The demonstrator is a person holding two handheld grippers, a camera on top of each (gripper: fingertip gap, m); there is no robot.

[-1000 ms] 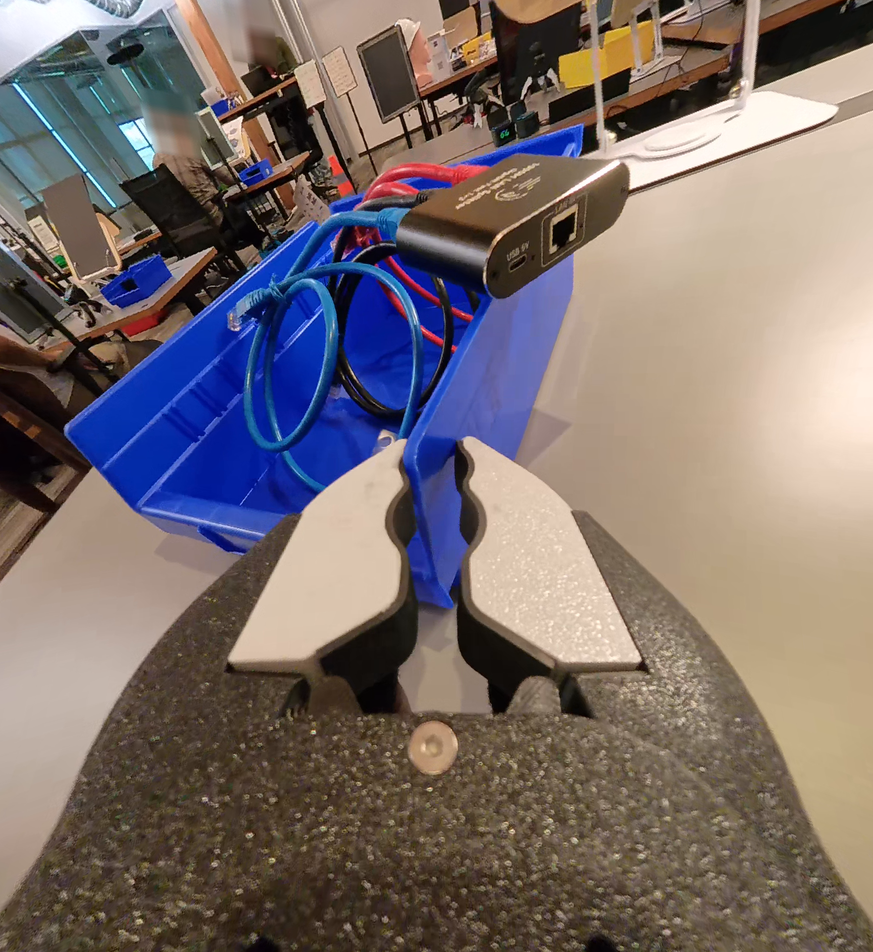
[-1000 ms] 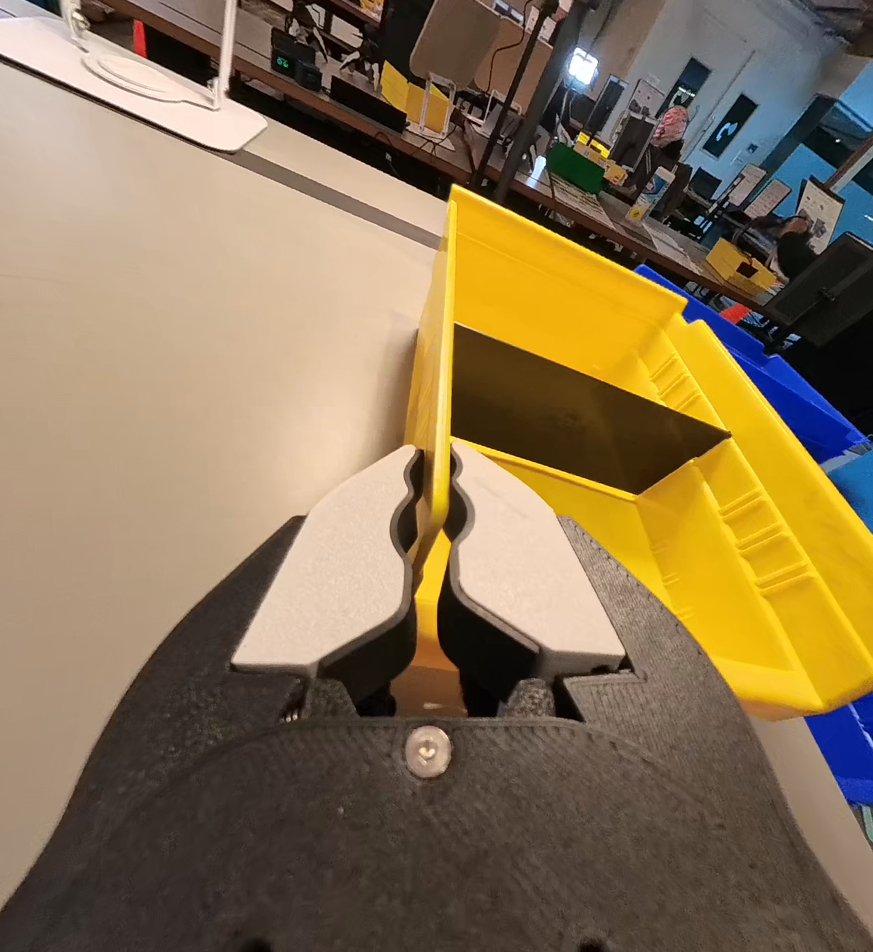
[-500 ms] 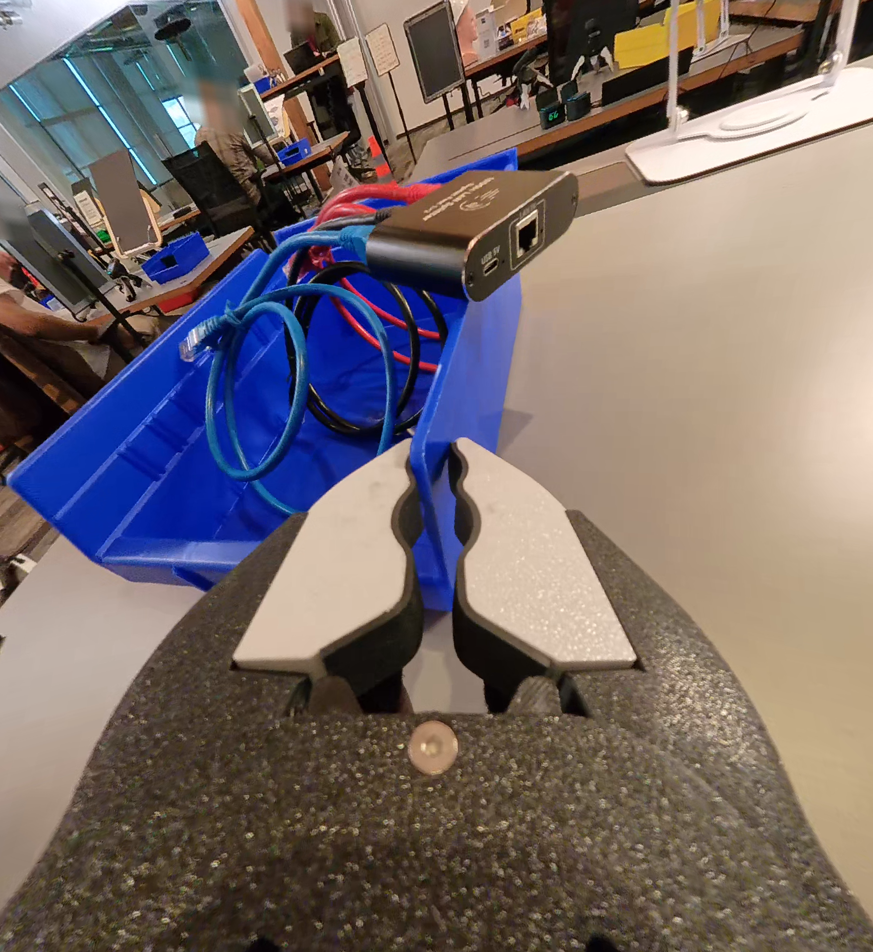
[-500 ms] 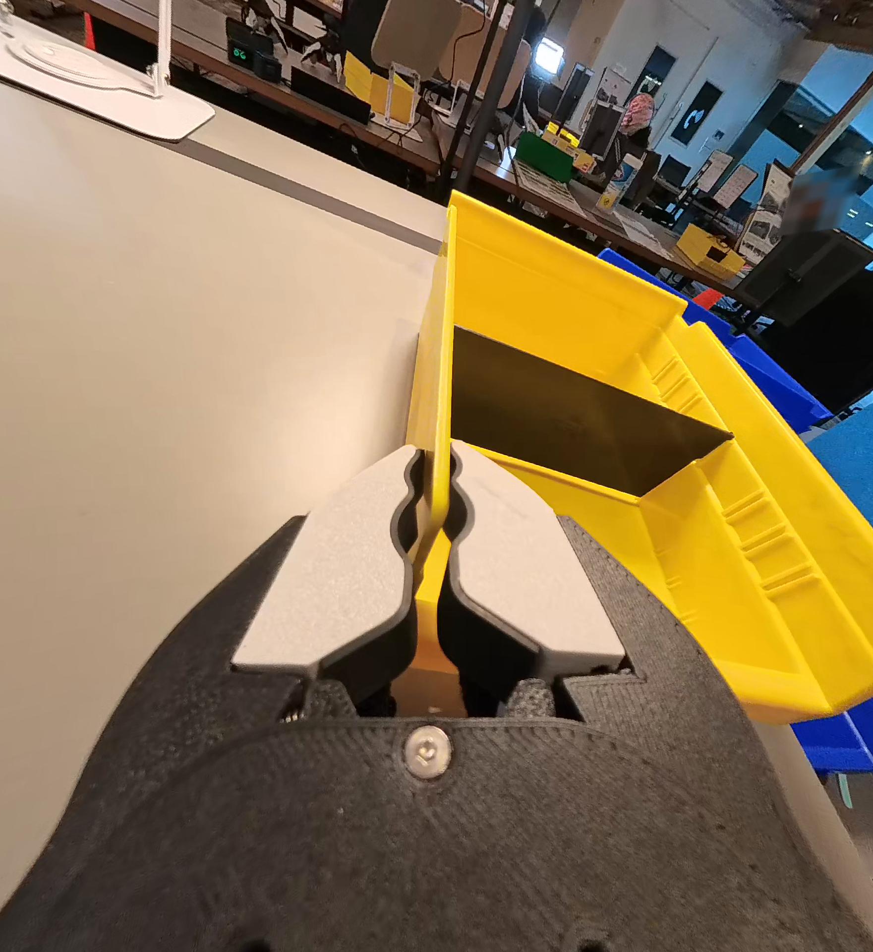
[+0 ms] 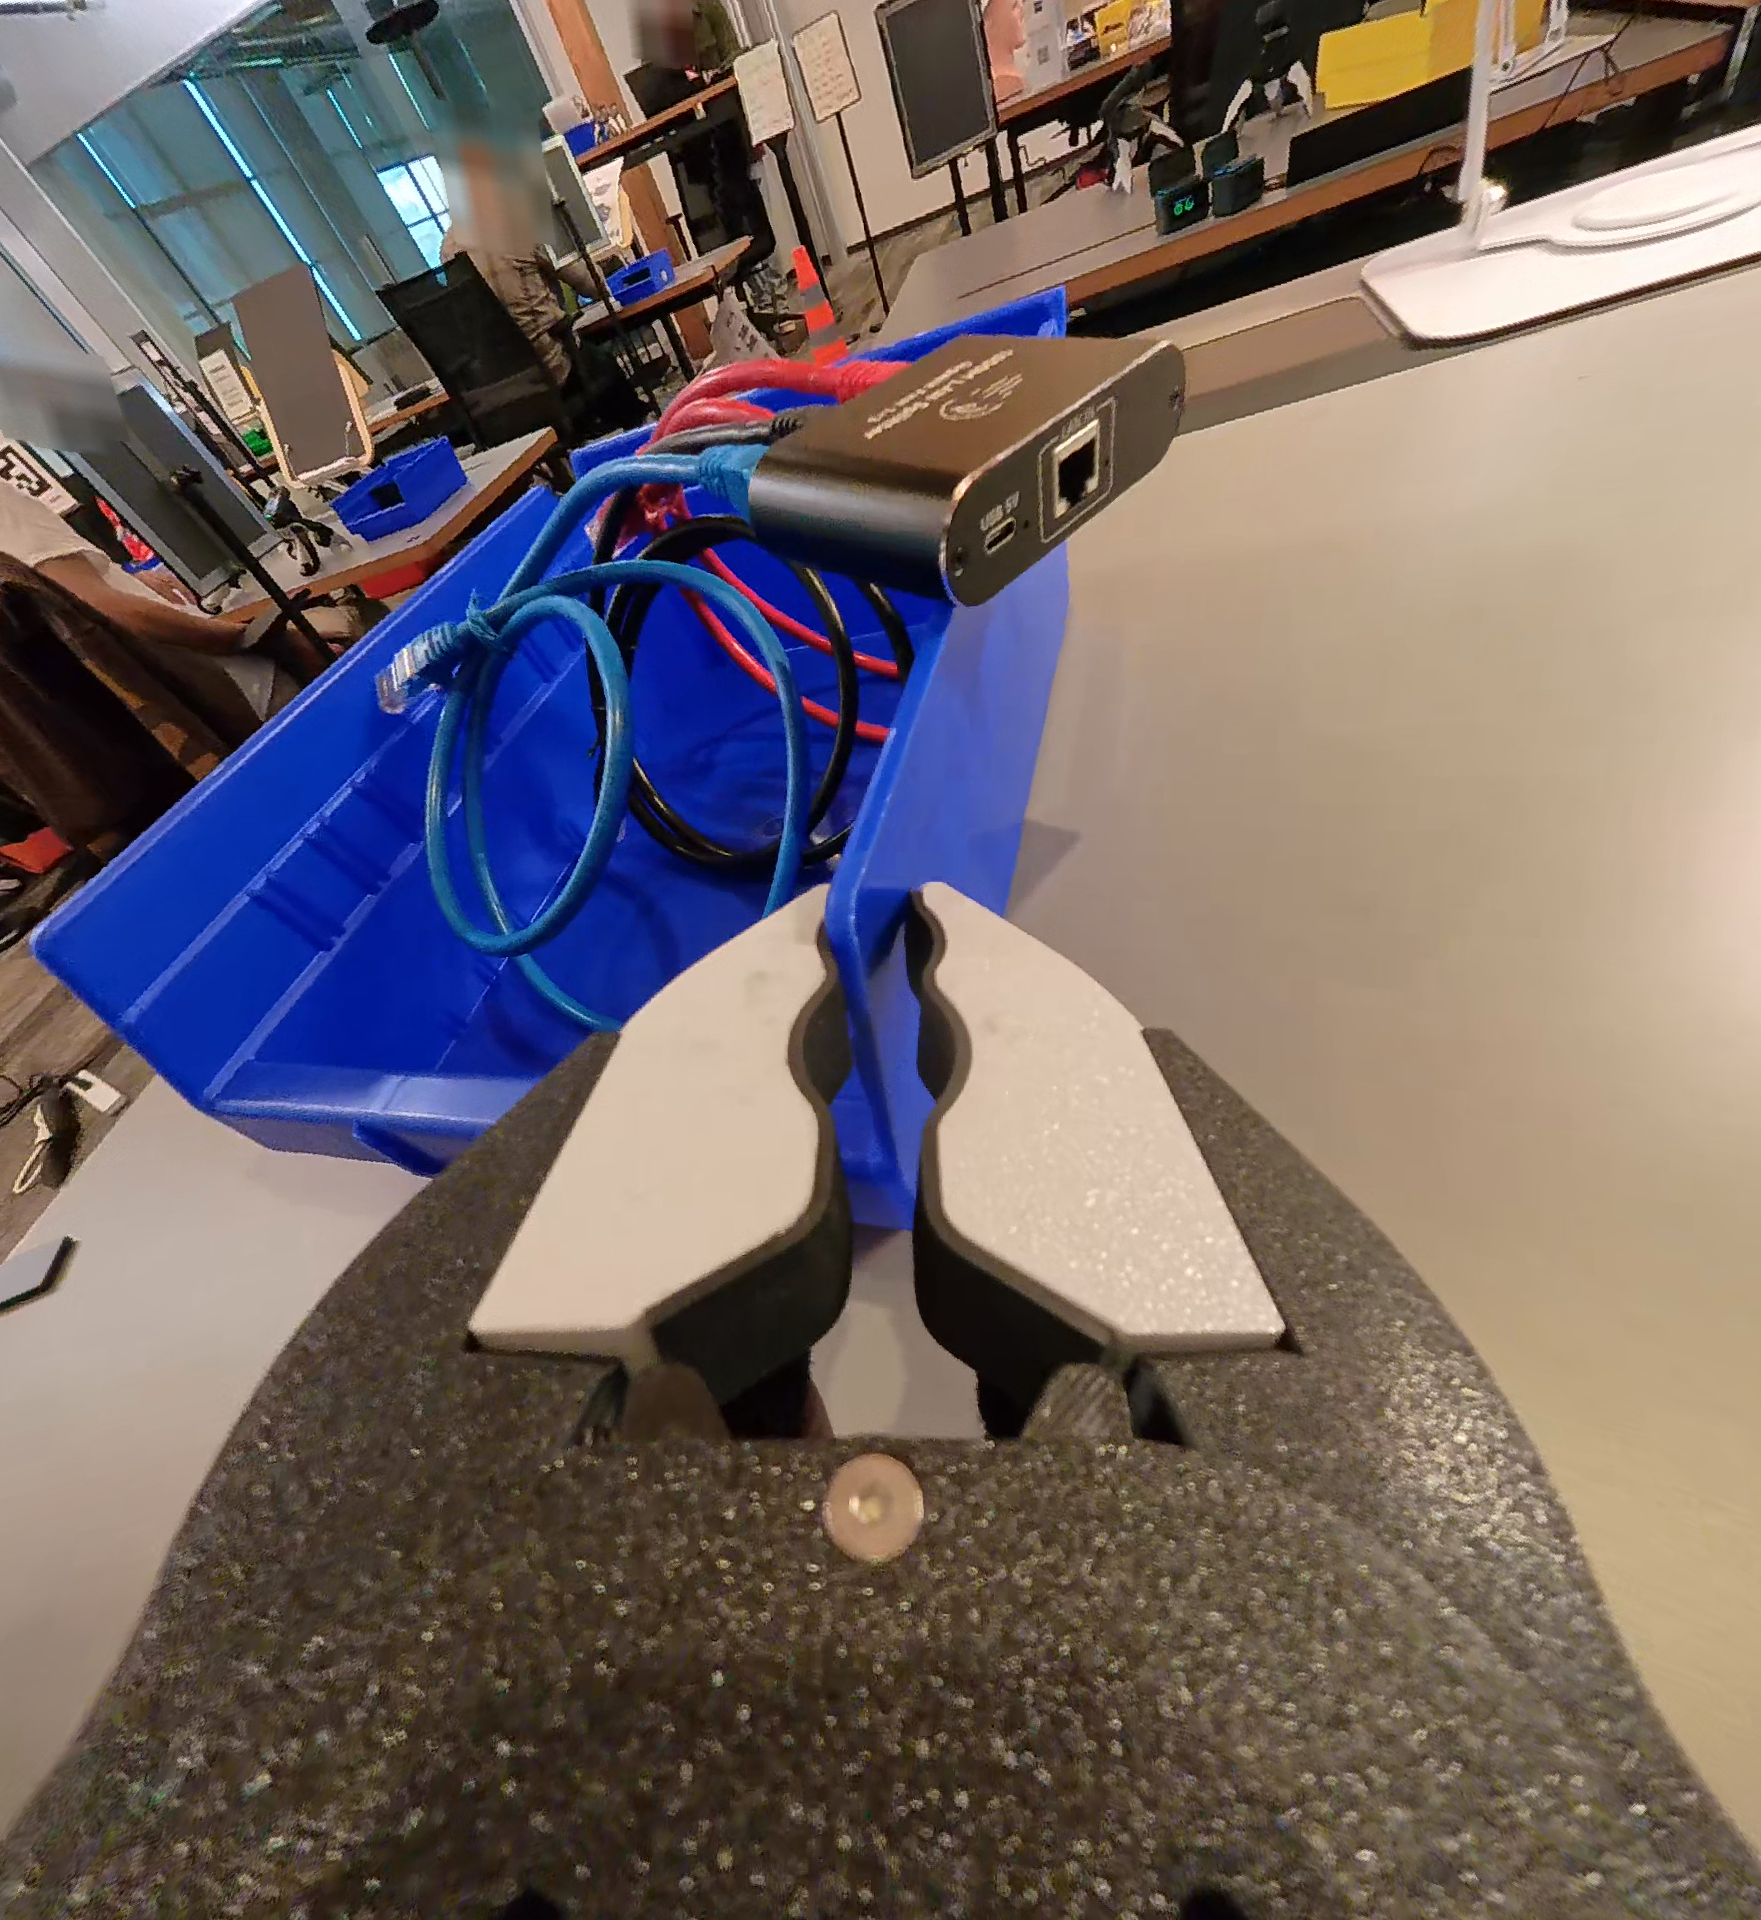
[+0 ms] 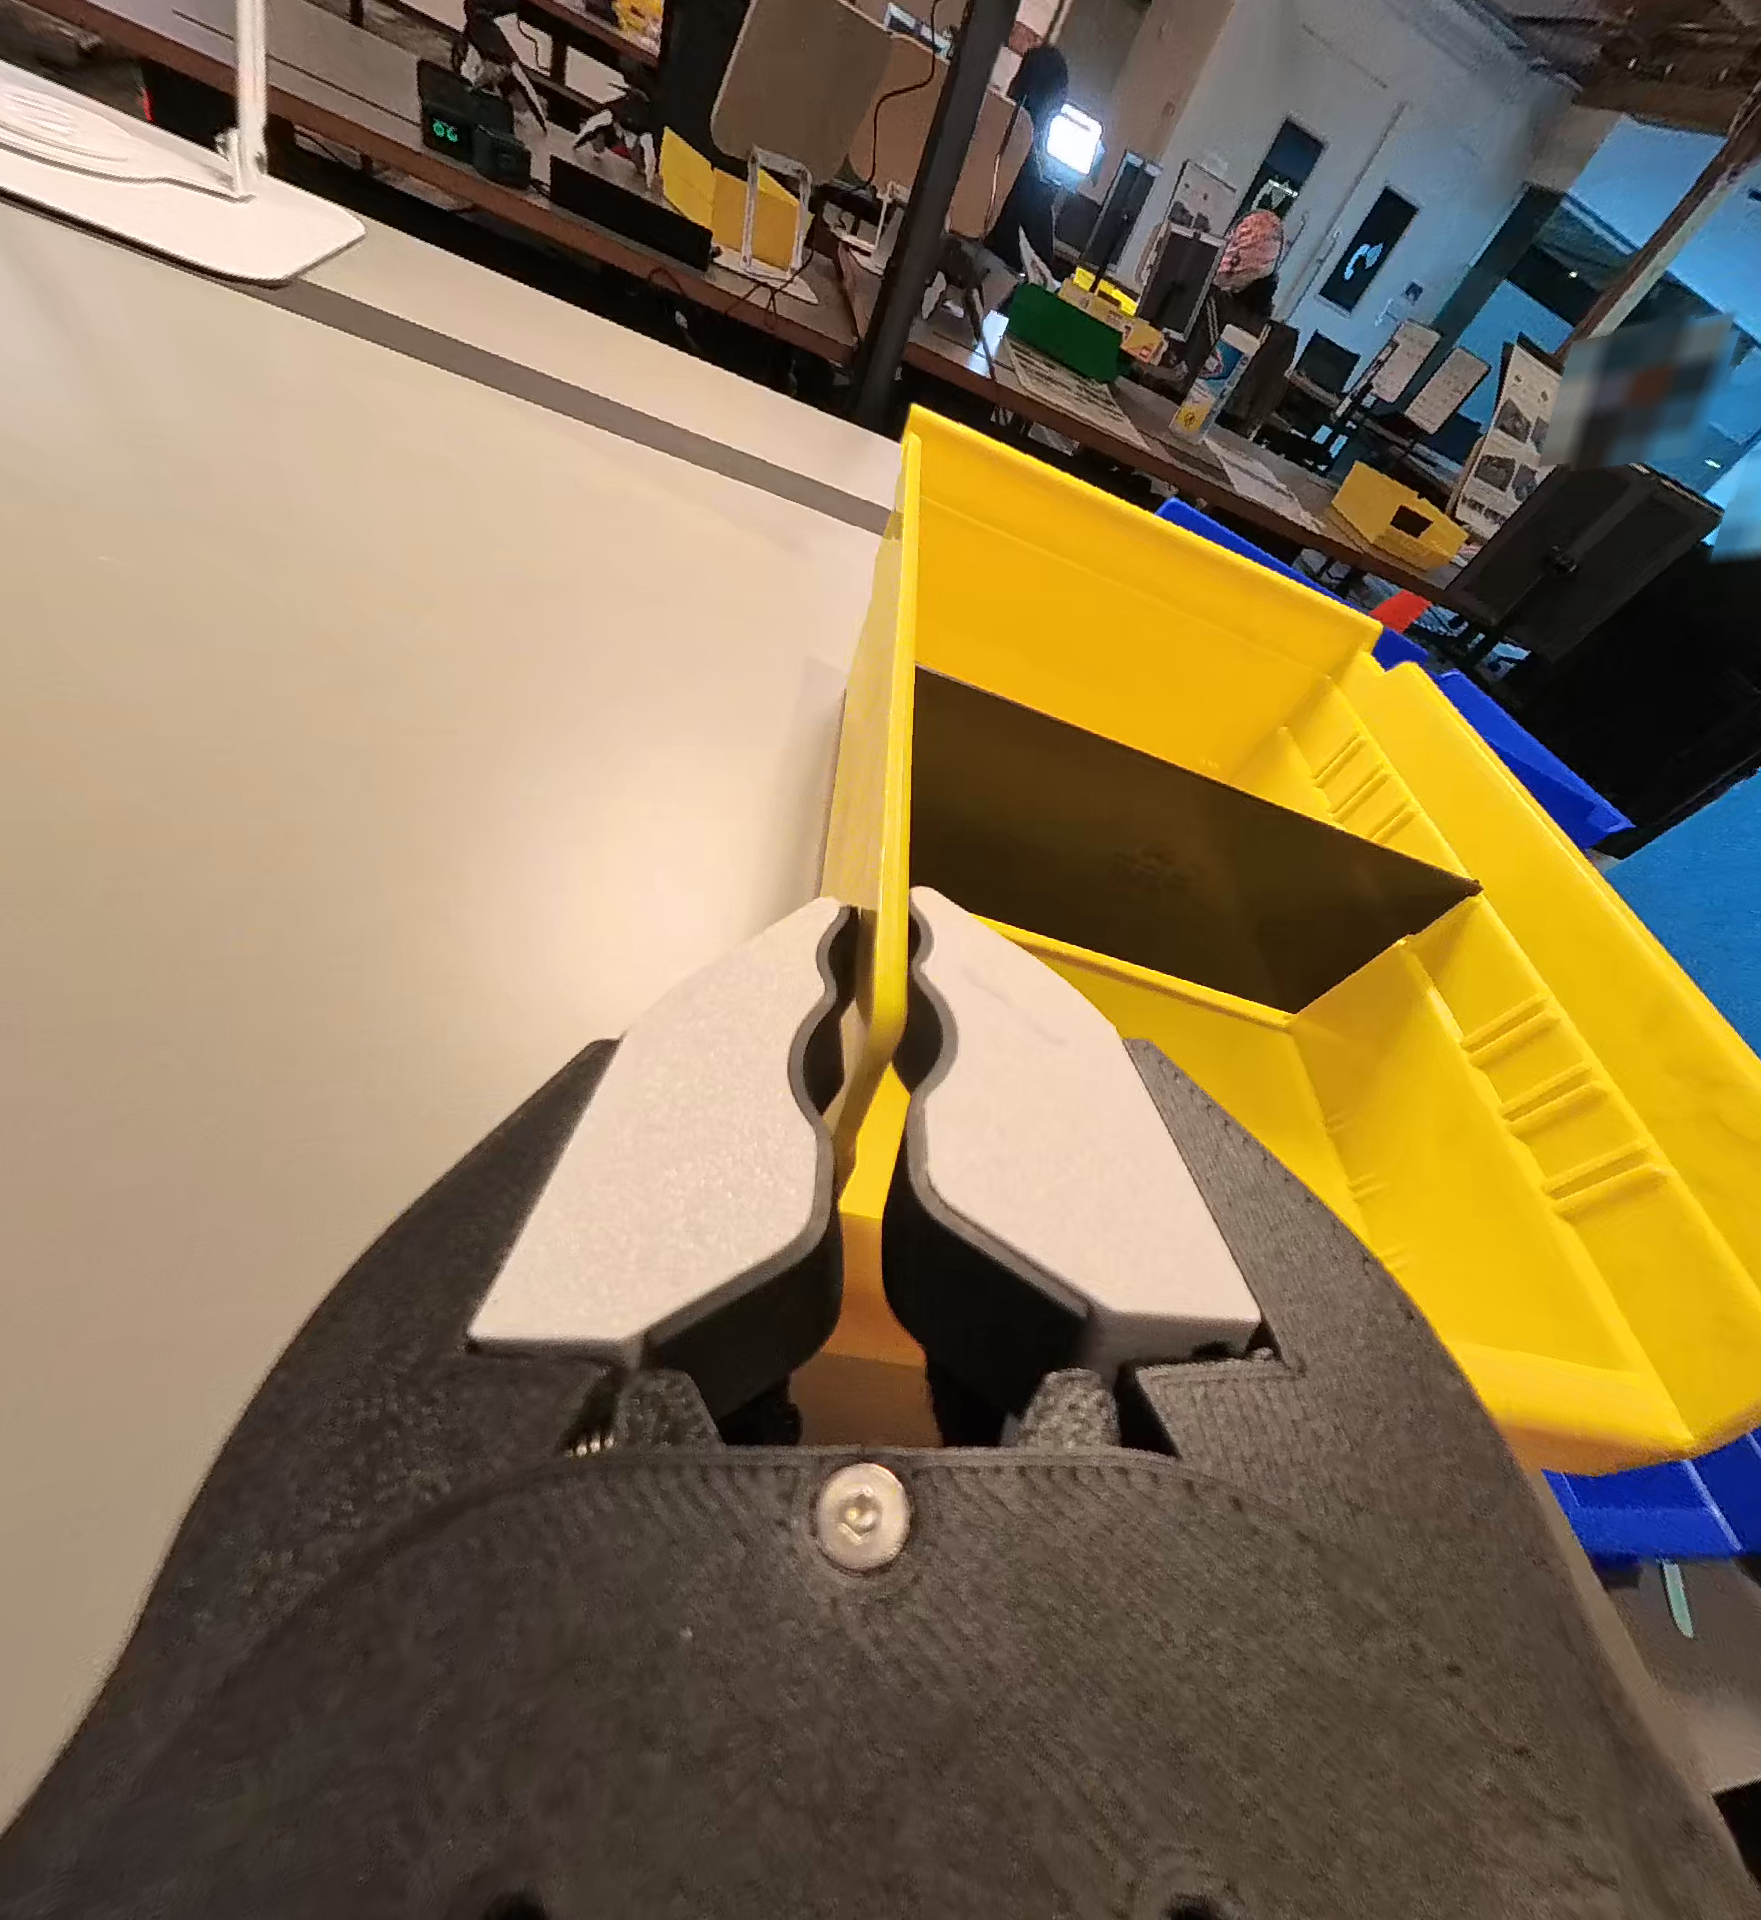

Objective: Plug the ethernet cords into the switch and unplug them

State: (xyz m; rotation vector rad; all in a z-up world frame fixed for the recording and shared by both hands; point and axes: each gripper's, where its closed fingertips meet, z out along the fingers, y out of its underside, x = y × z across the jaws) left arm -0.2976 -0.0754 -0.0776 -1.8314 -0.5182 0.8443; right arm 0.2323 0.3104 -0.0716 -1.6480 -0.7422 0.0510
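Behind the grey table point(image 5: 1427, 831) stands a busy workshop with desks and monitors. On the table, the right gripper point(image 6: 876, 925) pinches the side wall of a yellow bin point(image 6: 1115, 623) with a black divider point(image 6: 1167, 852). The left gripper point(image 5: 871, 914) pinches the wall of a blue bin point(image 5: 336, 935). On this bin's rim rests the black switch point(image 5: 959, 468), with blue point(image 5: 533, 779), red point(image 5: 782, 644) and black point(image 5: 834, 727) ethernet cords plugged in and coiled inside.
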